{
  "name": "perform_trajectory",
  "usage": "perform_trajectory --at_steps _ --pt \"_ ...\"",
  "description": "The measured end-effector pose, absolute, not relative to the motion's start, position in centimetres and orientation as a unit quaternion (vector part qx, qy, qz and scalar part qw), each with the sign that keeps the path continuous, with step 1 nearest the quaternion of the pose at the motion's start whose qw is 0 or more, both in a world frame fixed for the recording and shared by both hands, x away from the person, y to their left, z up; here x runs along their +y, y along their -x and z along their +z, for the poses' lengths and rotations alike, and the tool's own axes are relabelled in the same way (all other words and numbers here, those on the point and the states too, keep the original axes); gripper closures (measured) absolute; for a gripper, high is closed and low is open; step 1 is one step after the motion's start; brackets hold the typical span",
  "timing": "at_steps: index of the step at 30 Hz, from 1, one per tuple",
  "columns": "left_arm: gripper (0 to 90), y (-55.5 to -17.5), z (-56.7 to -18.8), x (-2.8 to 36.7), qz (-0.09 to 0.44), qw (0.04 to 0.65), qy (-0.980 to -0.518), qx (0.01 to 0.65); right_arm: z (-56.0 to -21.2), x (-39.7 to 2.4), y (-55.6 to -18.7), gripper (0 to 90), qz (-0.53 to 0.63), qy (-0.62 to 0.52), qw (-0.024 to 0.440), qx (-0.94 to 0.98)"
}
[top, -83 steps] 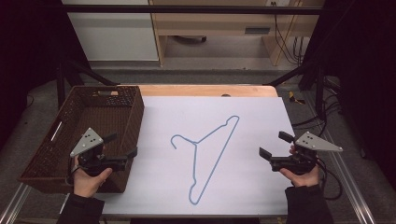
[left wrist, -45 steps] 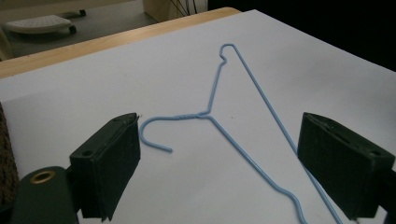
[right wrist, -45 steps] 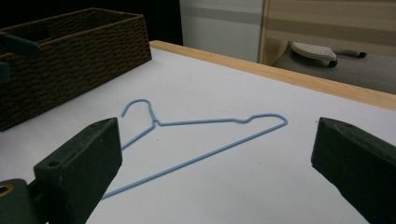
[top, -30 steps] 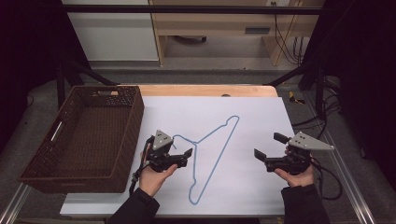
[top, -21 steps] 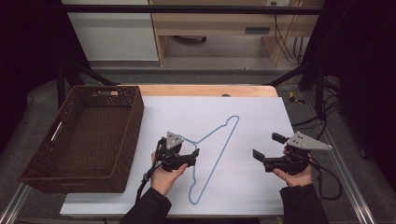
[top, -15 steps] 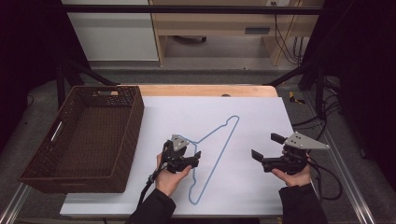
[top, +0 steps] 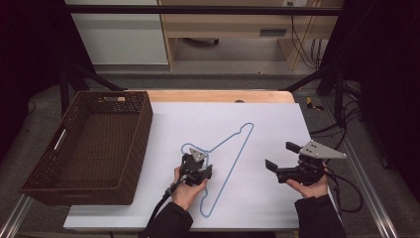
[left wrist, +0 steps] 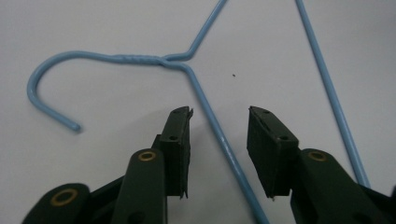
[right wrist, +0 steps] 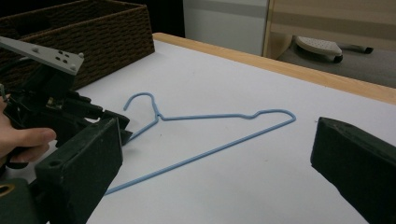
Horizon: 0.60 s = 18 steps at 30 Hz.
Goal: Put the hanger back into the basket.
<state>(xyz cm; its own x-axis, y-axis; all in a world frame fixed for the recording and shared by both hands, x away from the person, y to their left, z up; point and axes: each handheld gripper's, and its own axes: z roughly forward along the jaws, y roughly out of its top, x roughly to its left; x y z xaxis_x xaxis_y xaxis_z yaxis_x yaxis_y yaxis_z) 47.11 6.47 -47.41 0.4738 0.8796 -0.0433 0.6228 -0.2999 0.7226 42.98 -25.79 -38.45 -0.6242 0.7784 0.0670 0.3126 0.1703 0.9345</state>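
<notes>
A light-blue wire hanger (top: 232, 168) lies flat on the white sheet (top: 277, 124), hook toward the basket. My left gripper (top: 194, 163) stands open over the hanger's short arm just below the twisted neck (left wrist: 140, 58). In the left gripper view the wire (left wrist: 219, 140) runs between the two jaws of the left gripper (left wrist: 218, 113) without either pad touching it. My right gripper (top: 280, 155) is open, held to the right of the hanger and pointing at it. The right gripper view shows the whole hanger (right wrist: 205, 116) beyond the right gripper (right wrist: 217, 123), with nothing between its jaws.
A dark woven basket (top: 138, 148) stands at the left of the table, its inside bare; it also appears far off in the right gripper view (right wrist: 93, 37). A wooden table edge (top: 218, 95) runs along the back. Cables trail off at the right (top: 346, 193).
My left gripper moved from beside the basket to the right, onto the hanger's neck, and lowered around the wire. The right gripper drifted slightly left. The hanger stayed put.
</notes>
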Motion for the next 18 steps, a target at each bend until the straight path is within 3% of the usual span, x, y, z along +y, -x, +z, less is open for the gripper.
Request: perform_trajectory --at_steps 18 --pt "71.6 -46.5 -47.7 5.1 0.218 0.312 -0.775 0.505 -38.5 -25.7 -43.0 2.7 0.523 -0.375 0.221 0.733"
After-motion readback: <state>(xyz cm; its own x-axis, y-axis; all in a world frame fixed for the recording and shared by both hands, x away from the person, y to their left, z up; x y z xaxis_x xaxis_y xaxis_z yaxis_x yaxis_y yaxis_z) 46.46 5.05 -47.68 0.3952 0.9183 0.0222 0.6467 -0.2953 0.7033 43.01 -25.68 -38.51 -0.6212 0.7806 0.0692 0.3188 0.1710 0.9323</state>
